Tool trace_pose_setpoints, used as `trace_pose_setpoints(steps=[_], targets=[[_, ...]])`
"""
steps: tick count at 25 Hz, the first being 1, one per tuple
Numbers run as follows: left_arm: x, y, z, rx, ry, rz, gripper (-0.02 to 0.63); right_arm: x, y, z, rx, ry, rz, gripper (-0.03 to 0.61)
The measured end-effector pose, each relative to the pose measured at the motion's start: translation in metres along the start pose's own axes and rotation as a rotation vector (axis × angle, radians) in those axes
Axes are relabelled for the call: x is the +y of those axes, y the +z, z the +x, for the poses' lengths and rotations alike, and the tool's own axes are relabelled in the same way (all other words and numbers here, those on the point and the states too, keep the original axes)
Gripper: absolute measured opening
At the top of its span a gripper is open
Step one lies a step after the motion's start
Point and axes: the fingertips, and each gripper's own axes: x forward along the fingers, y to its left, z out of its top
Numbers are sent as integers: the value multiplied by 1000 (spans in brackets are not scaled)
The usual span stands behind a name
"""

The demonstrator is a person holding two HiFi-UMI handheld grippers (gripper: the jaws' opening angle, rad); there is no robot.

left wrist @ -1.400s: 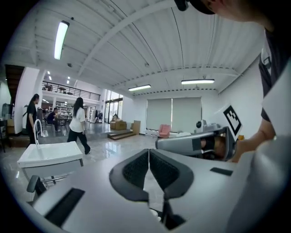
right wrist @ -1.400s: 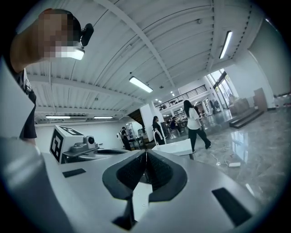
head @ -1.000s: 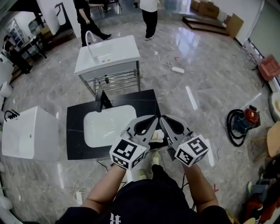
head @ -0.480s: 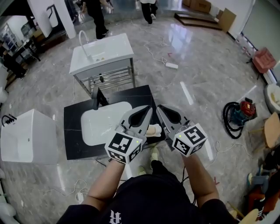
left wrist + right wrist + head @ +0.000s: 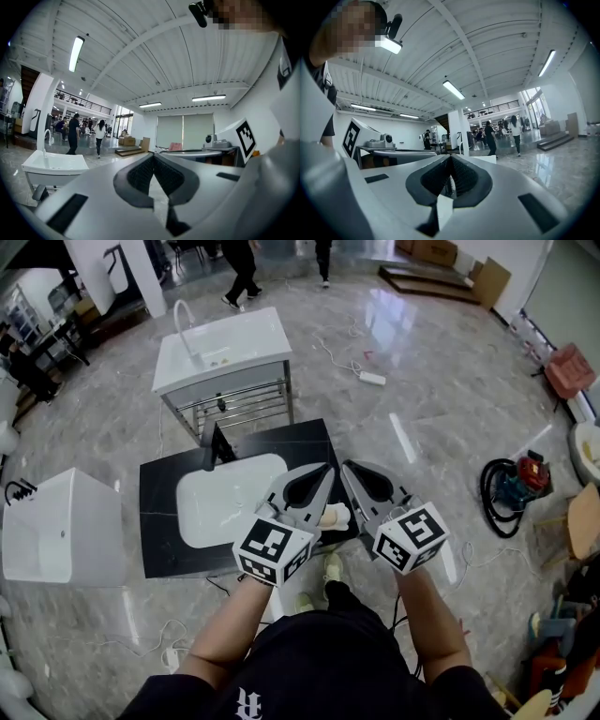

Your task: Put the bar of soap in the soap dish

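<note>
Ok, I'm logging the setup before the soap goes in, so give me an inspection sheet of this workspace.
Surface: black counter with white basin and black tap.
Job's things: cream item at the counter's right edge; soap or dish, cannot tell.
Clutter: nothing seen.
Grippers: left gripper and right gripper, jaws together, nothing held.
Cables: power strip and cord on the floor.
Surroundings: freestanding white sink, vacuum cleaner, people walking.

Between the left gripper (image 5: 326, 471) and the right gripper (image 5: 349, 468), beneath them, a small beige bar of soap (image 5: 336, 516) lies on the black stone countertop (image 5: 159, 521). Left of both, a white rectangular basin (image 5: 225, 507) sits in it. Beyond stands a white metal-framed washstand (image 5: 225, 352).
</note>
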Motion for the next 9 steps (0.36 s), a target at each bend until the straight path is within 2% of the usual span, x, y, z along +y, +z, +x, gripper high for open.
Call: trace_pose_setpoints(steps=[9], targets=[[5, 1, 2, 2, 15, -6, 6, -2, 0, 4, -1, 12, -3, 6]])
